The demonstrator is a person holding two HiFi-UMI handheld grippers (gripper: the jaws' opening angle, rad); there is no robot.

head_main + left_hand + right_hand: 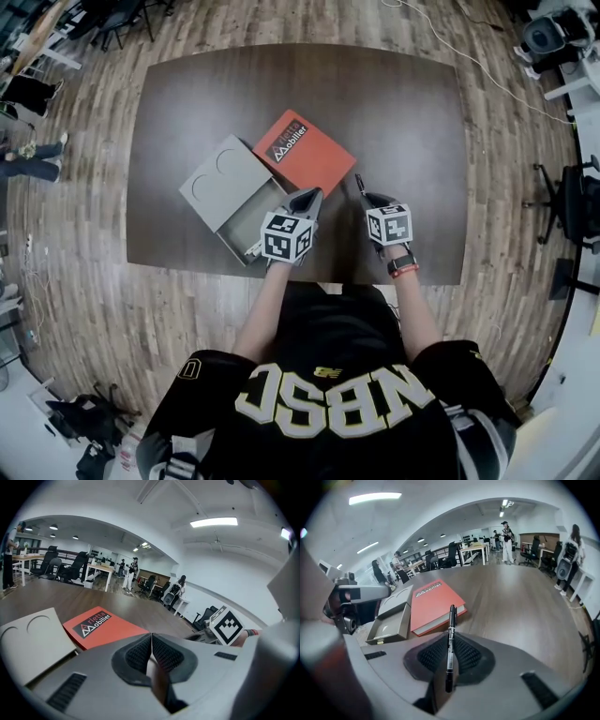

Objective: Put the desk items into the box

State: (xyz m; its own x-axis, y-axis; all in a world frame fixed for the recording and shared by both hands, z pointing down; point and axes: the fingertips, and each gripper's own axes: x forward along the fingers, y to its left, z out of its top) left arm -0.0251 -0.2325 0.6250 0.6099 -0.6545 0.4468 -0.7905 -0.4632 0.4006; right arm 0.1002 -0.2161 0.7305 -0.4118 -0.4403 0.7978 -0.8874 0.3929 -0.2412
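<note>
From the head view, the box (246,217) lies open at the near left of the tabletop (403,122), its near corner close to the near edge. Its lid (220,173) is folded out flat to the far left. A red book (305,150) lies with one edge against the lid. Wide bare wood runs to the right and far edges. The left claw (305,202) hangs just over the box's right rim. The right claw (372,202) is beside it, apart from the box, and grips a black pen (360,186) that points away from the person. In the left gripper view, the left claw (151,641) is closed on itself with nothing between its pads. The book (101,625) and lid (33,639) lie ahead and to the left, with open tabletop beyond them. In the right gripper view, the right claw (450,644) is pinched narrow on the pen (451,634). The pen runs along the jaws and sticks out past their tips toward the book's (433,604) near corner. The box (391,623) sits left of the book, and open wood spreads to the right.
</note>
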